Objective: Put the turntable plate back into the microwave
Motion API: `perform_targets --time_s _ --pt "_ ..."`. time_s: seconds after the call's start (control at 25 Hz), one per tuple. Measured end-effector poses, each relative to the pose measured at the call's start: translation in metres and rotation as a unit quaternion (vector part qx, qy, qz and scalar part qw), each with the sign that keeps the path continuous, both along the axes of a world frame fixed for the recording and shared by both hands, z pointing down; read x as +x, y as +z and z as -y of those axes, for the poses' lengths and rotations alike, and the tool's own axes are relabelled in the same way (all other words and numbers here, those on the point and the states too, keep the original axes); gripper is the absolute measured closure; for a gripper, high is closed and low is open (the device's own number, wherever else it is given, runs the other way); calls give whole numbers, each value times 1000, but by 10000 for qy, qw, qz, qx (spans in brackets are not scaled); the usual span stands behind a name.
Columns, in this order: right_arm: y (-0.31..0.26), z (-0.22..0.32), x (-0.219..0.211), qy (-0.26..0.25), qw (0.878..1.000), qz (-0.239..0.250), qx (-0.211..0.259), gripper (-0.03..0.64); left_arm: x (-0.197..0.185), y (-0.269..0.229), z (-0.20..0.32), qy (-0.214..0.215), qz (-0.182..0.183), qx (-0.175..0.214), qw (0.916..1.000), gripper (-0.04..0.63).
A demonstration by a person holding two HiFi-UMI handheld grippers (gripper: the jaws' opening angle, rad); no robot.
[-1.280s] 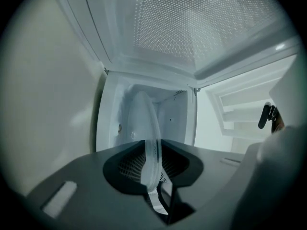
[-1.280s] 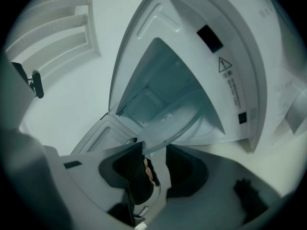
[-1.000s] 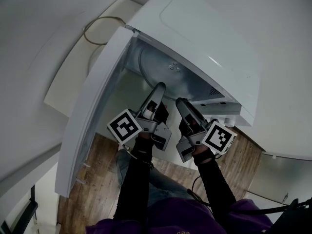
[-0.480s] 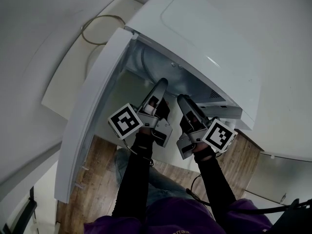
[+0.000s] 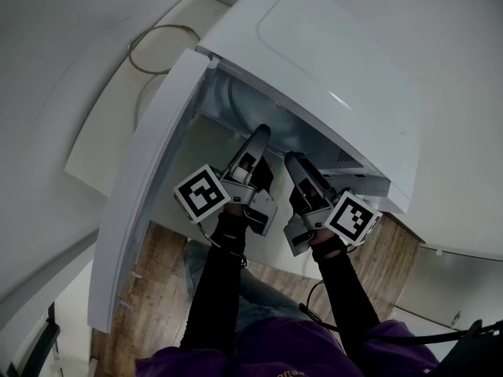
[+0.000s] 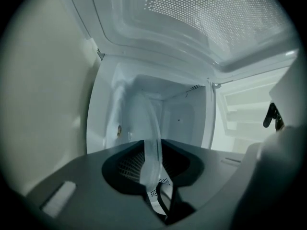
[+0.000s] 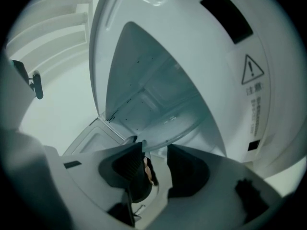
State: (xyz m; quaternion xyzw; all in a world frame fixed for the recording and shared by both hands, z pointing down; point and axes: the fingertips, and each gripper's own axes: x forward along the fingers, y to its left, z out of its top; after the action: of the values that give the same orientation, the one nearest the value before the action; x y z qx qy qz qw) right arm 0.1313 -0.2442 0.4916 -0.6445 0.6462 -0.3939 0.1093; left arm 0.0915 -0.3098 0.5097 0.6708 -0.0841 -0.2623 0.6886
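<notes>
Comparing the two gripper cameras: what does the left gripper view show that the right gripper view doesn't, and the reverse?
Only the left gripper view: the door's perforated screen, and the glass plate seen edge-on between the fingers of the left gripper, which have just been opening and stand clear of it. Only the right gripper view: a triangle warning label on the panel beside the opening. Both: the white microwave cavity and the plate's rim.

From the head view, looks steeply down from above and behind the left tongs (image 5: 258,134) and right tongs (image 5: 291,160). From the left gripper view and right gripper view, peers close along the jaws; shares the microwave (image 6: 178,116) cavity just ahead.
</notes>
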Motion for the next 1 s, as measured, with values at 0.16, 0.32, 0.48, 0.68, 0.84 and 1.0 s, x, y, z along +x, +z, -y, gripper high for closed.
perform_targets --time_s 0.16,0.32,0.48,0.68,0.84,1.0 --pt "2 2 2 0 10000 -28 -27 459 3 2 2 9 18 -46 10000 491" --pt "2 4 3 -30 9999 -87 -41 457 5 3 5 22 72 -30 10000 489" --pt "9 0 7 107 9998 -37 -144 457 8 2 6 31 78 -41 10000 490" --pt "13 0 7 56 9995 -265 -180 459 8 8 6 18 159 -172 9997 495" --pt "12 1 9 282 9995 -142 37 459 9 11 7 62 294 -203 9993 499" --pt "4 10 15 418 9984 -63 368 469 13 14 10 101 440 -222 9987 502"
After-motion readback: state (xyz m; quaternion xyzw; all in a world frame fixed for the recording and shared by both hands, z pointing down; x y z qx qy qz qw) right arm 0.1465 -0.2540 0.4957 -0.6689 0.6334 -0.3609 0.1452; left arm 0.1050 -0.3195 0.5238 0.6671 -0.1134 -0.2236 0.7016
